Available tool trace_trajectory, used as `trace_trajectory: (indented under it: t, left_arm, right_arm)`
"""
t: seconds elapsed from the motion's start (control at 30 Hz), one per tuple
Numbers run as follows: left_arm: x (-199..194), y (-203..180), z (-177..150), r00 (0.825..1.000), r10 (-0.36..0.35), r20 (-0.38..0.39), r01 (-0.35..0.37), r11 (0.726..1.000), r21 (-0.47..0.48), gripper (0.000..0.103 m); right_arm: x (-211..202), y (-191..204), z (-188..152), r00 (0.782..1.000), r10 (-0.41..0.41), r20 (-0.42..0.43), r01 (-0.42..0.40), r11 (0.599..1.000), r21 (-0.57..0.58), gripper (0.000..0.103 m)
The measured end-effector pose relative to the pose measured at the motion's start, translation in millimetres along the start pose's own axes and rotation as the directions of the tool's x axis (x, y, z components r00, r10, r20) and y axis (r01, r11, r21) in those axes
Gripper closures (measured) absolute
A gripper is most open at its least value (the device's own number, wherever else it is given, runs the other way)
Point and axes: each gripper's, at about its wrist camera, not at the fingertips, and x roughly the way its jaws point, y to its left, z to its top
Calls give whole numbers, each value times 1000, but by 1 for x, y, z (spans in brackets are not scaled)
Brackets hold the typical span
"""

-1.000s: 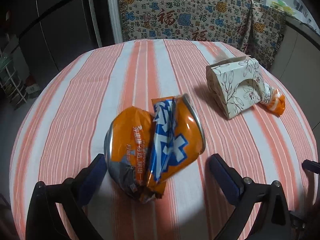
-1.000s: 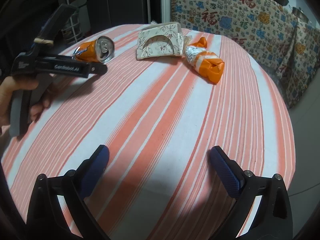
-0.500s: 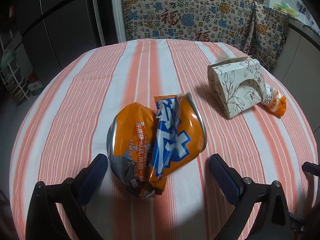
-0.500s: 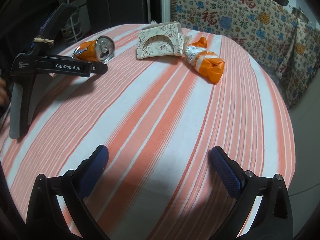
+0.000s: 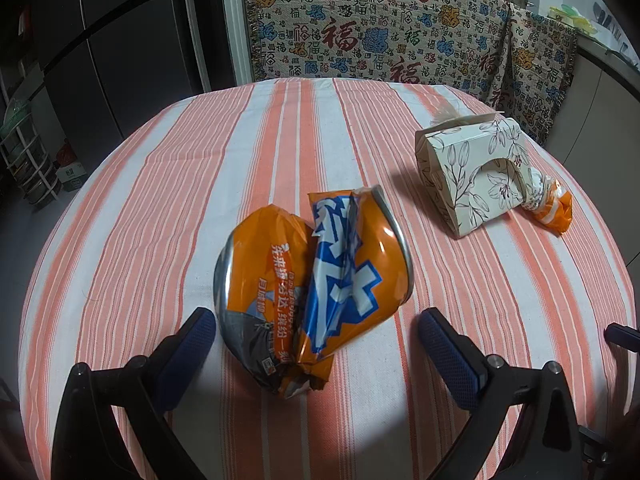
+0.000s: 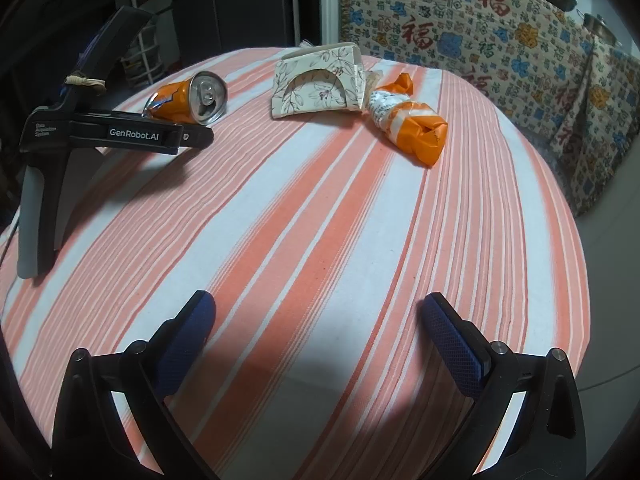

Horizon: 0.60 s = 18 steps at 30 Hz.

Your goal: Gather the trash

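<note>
Only the right wrist view shows the crushed can's (image 6: 188,98) lid.

The left gripper (image 5: 314,330) hangs over the striped bench (image 5: 168,184), jaws spread wide either side of a crushed orange can (image 5: 316,280). Farther right, a floral paper box (image 5: 472,176) touches an orange wrapper (image 5: 554,210).

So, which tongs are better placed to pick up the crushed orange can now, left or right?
Left. The left tongs are open with the crushed orange can right between the fingertips. The right tongs are open over bare tablecloth, far from the can.
</note>
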Motion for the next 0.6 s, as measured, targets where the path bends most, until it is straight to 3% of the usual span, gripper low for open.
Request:
trace_trajectory:
  t: [0.6]
  left_arm:
    - [-1,-1,0,1000,2,-1,-2,1000,-2,0]
  right_arm:
    - [0,0,-1,1000,-3,-1,3,1000,2,1]
